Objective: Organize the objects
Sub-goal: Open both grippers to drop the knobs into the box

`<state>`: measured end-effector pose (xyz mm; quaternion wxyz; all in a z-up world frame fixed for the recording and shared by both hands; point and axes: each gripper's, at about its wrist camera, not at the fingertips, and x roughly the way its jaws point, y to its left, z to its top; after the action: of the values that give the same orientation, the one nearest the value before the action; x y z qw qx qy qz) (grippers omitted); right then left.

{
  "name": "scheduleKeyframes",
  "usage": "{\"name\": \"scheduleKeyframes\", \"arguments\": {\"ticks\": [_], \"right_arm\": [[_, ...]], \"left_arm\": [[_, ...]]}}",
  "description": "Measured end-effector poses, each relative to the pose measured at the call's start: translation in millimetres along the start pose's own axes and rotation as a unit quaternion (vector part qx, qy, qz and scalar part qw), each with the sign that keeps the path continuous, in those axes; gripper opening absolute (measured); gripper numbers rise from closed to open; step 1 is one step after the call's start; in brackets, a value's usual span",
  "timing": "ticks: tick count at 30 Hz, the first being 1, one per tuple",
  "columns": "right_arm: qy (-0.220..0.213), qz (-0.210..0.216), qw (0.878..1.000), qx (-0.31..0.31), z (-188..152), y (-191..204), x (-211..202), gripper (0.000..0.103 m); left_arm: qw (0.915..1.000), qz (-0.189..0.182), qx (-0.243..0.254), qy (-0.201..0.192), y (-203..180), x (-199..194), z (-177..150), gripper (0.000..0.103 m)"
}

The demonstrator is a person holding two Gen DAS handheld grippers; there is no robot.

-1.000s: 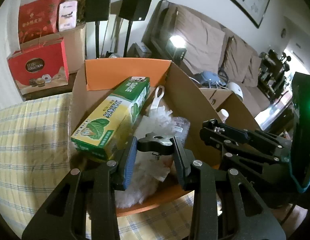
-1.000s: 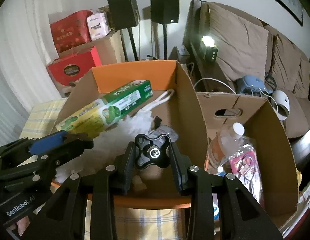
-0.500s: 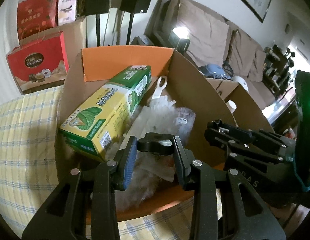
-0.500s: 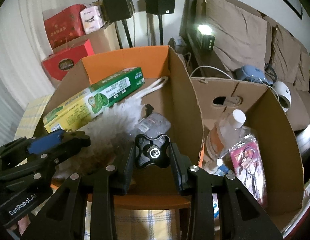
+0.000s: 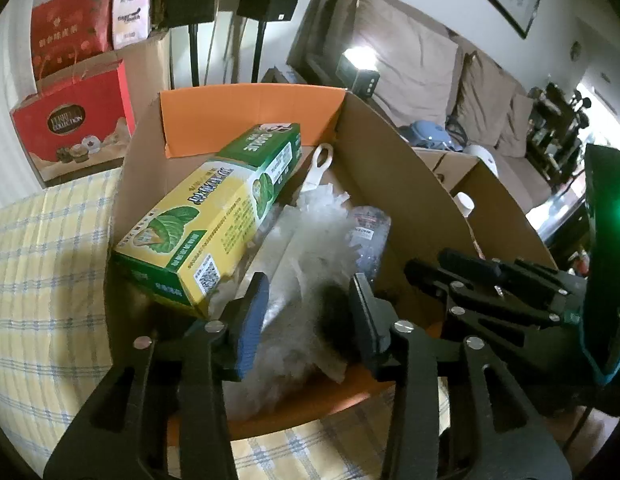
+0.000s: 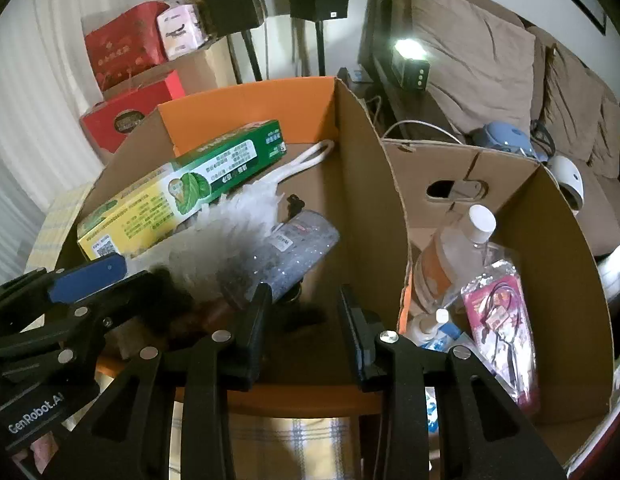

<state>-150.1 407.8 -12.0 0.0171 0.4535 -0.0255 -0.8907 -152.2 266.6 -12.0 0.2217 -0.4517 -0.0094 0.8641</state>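
An open cardboard box with orange flaps (image 5: pixel 250 116) (image 6: pixel 246 108) holds a long green and yellow carton (image 5: pixel 214 216) (image 6: pixel 178 192), a white feather duster (image 5: pixel 310 240) (image 6: pixel 234 228) and a clear glittery bag (image 6: pixel 298 248). A black knob-shaped part (image 6: pixel 302 312) lies on the box floor just beyond my right fingertips. My left gripper (image 5: pixel 310 320) is open and empty over the box's near edge. My right gripper (image 6: pixel 304 328) is open and empty beside it.
A second cardboard box (image 6: pixel 510 200) at the right holds a clear bottle (image 6: pixel 458 256), a pink packet (image 6: pixel 498 320) and small items. A yellow checked cloth (image 5: pixel 42 280) covers the surface. Red gift boxes (image 5: pixel 70 128), speaker stands (image 6: pixel 318 0) and a sofa (image 6: pixel 490 72) stand behind.
The black knob-shaped part that sat between the fingers of both grippers is out of them and now lies in the box. Both grippers have opened.
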Motion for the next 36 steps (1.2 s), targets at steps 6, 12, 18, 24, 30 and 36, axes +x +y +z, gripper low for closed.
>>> {"name": "scheduleKeyframes", "arguments": {"ticks": [6, 12, 18, 24, 30, 36], "right_arm": [[-0.017, 0.0, 1.0, 0.004, 1, -1, -12, 0.052], [-0.036, -0.003, 0.999, -0.009, 2, 9, -32, 0.084], [-0.059, -0.008, 0.998, -0.026, -2, 27, -51, 0.09], [-0.074, -0.01, 0.997, -0.036, -8, 45, -62, 0.103], [-0.083, -0.001, 0.996, -0.042, -21, 65, -71, 0.103], [-0.097, 0.014, 0.995, -0.023, -33, 75, -81, 0.103]], "left_arm": [[0.9995, 0.01, -0.001, -0.029, 3, -21, -2, 0.075], [0.9988, 0.018, -0.003, -0.047, 13, -43, -2, 0.088], [0.998, 0.025, -0.021, -0.055, 35, -61, -6, 0.095], [0.9966, 0.045, -0.025, -0.064, 54, -81, -21, 0.103], [0.994, 0.074, -0.029, -0.075, 73, -108, -41, 0.103], [0.9922, 0.089, -0.032, -0.082, 88, -130, -58, 0.103]]}}
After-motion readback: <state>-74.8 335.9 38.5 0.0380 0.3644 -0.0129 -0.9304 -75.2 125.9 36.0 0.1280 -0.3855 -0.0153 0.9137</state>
